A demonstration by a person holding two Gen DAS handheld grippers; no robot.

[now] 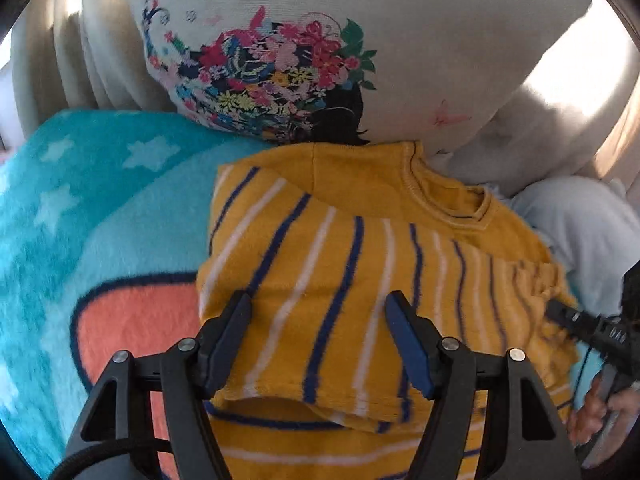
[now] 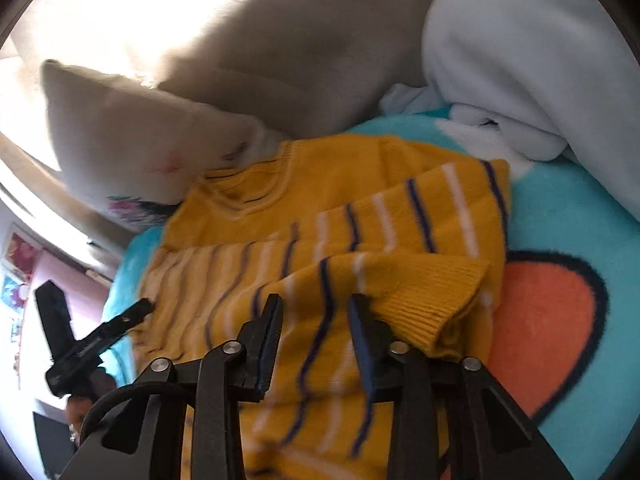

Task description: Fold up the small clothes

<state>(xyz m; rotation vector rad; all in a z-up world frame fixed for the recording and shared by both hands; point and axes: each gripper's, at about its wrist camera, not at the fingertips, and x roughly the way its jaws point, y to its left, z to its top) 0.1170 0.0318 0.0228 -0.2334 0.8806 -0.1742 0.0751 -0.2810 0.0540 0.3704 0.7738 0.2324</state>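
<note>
On the turquoise blanket (image 1: 100, 208) lies one yellow striped sweater (image 1: 340, 248), partly folded, its collar toward the one floral pillow (image 1: 300, 60). Two grippers hover over the sweater's near end. Left gripper (image 1: 320, 312) has its jaws wide with nothing pinched between them. Right gripper (image 2: 316, 312) has its jaws narrower, straddling the sweater beside a ribbed cuff (image 2: 436, 300); whether its pads touch the knit I cannot tell. One pale fleece heap (image 2: 520, 60) sits beyond the sweater, right of the pillow.
</note>
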